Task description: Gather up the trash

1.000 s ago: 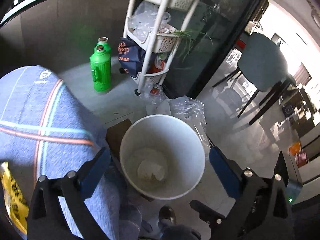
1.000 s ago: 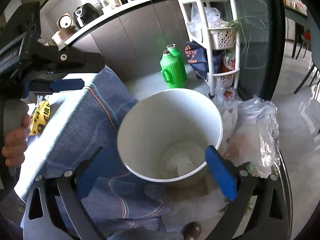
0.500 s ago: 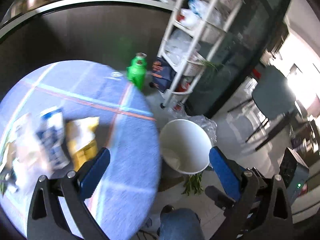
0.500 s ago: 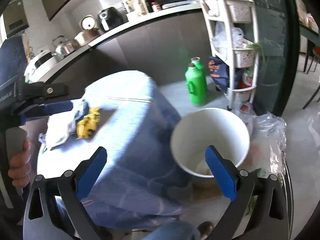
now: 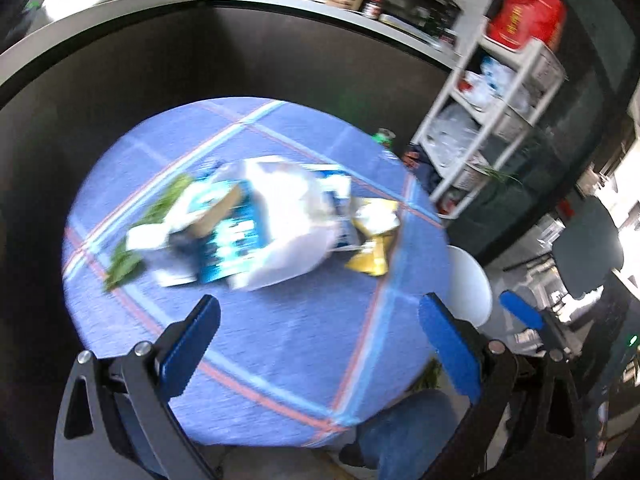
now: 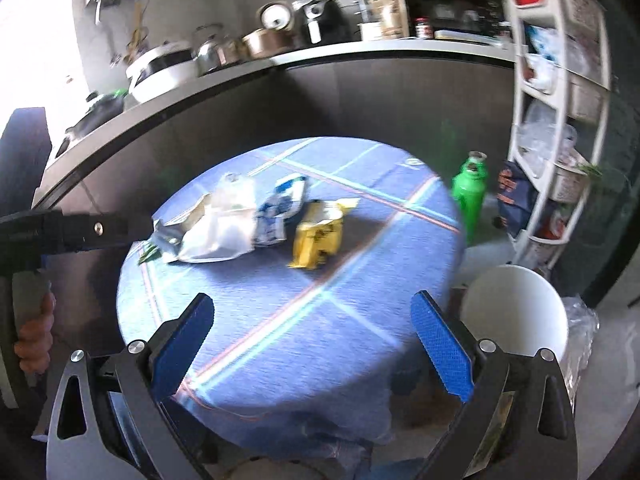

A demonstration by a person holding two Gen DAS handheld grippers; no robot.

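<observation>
Change: a second ago both cameras looked straight down into the white bin; now both have swung up and back to face the round worktop [image 6: 304, 320] with its blue checked cloth, so the bin has slid to the edge of each view
Meaning: I judge one drop-off is finished and the next pick-up is starting; several pieces are still out, so the task is only partly done
Left gripper [image 5: 320, 340]: jaws spread wide, nothing between them, hovering over the near rim of the worktop
Right gripper [image 6: 312, 344]: jaws likewise released and empty, over the near edge; in its view the left tool's black body shows at 9 o'clock with a hand [image 6: 34, 336] on the grip
Trash: a loose heap on the far half of the worktop, well ahead of both grippers at 12 o'clock
White bag [image 6: 224, 232]: crumpled, largest piece, in the middle of the heap
Blue-and-white wrapper [image 6: 276, 216]: touching the white bag at its 3 o'clock side
Yellow packet [image 6: 318, 240]: just beside the wrapper, nearest the bin side
Green leaves [image 5: 124, 260]: at the 9 o'clock end of the heap in the left view, blurred
White bin [image 6: 516, 316]: on the floor beside the worktop, at 3 o'clock
Next: the yellow packet looks the easiest first reach for the right gripper
</observation>
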